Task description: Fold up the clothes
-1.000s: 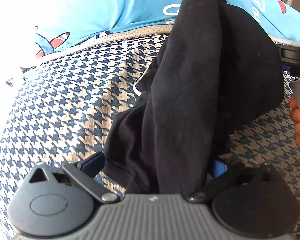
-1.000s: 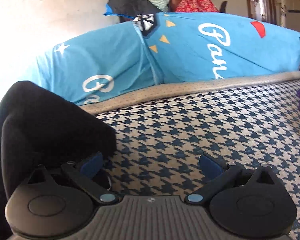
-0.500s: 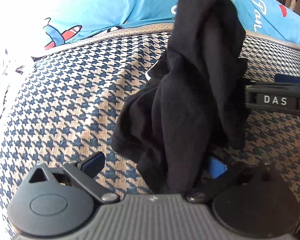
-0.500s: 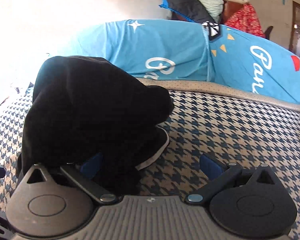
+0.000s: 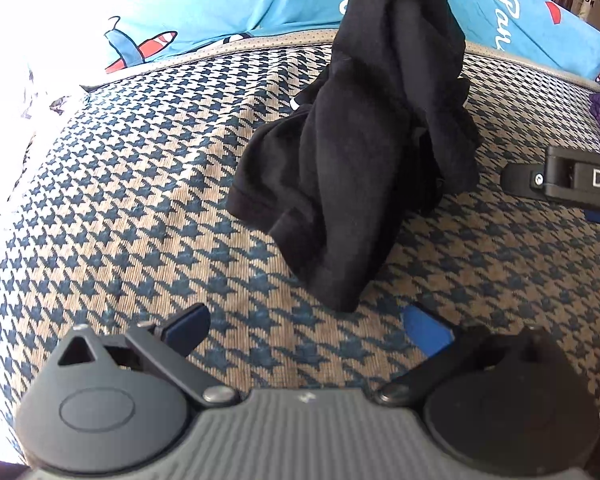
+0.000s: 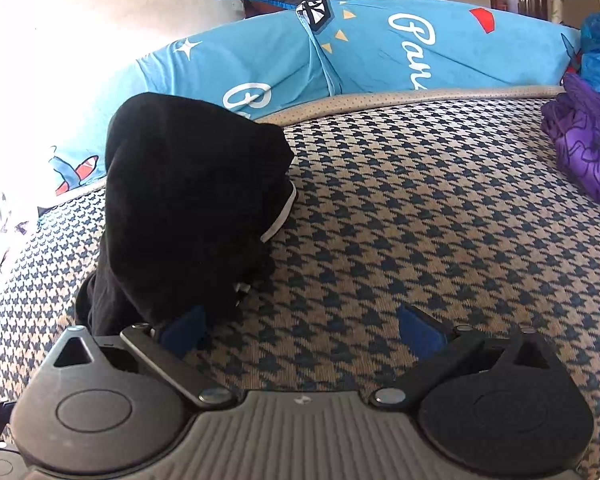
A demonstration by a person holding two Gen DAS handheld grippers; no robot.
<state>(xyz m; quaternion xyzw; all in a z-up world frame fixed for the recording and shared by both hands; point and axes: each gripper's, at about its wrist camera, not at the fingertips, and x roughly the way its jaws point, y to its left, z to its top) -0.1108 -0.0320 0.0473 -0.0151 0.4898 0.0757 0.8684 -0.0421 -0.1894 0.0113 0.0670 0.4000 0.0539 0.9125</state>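
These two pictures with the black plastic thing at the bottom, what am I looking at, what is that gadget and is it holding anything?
There is no robot here. A person holds a hand-held claw in each hand, and each claw carries a wide-angle camera that looks forward along its two blue-tipped fingers. One picture comes from the left claw, the other from the right claw. The right claw's side also shows at the edge of the left view.

Both look at a bed with a blue and beige checked cover. A crumpled black garment lies on it in a heap, and a purple cloth lies off to the right. Blue printed pillows line the back.

Both claws are open and hold nothing.
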